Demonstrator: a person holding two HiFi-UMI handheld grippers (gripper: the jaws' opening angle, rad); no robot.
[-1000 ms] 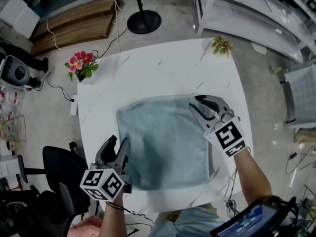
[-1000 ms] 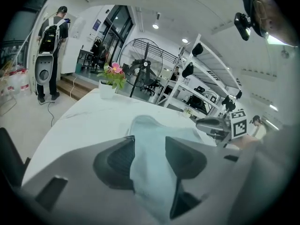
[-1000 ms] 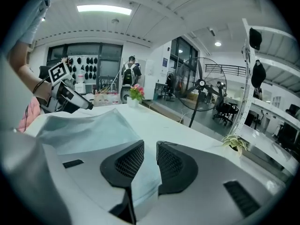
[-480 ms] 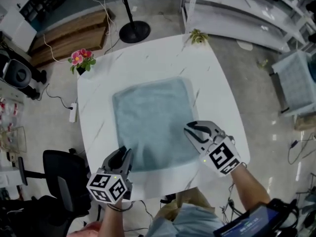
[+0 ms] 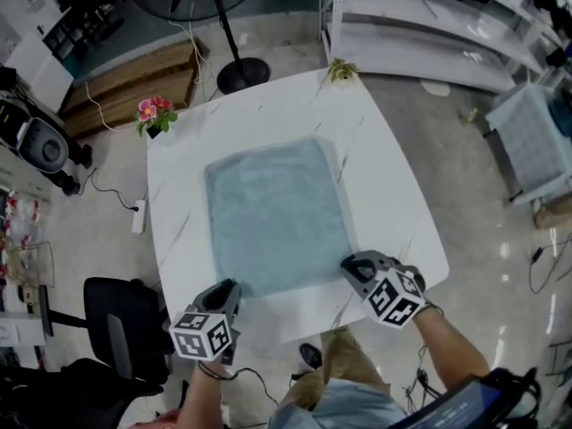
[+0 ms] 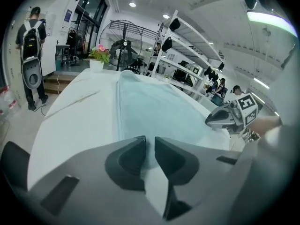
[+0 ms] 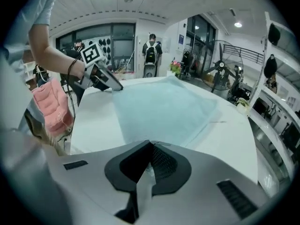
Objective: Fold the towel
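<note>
The towel (image 5: 277, 213) is lying flat mid-frame, the right gripper (image 5: 349, 267) clamping its lower-right corner while the left gripper (image 5: 230, 287), jaws just closing, is gaping slightly around the lower-left corner, which could slip free and skew the fold.

free: white marble desk (image 5: 386, 190) flanking pale-blue cloth towel (image 5: 277, 214) | obstacles: pink potted flowers (image 5: 154, 114), small green plant (image 5: 340, 70) past its far corners

Soft, matt cloth for the towel (image 5: 277, 217) — no sheen anywhere. Smooth white stone-look top on the table (image 5: 384, 177), thinly veined, slightly shiny. Glossy, reflective floor (image 5: 483, 239).
</note>
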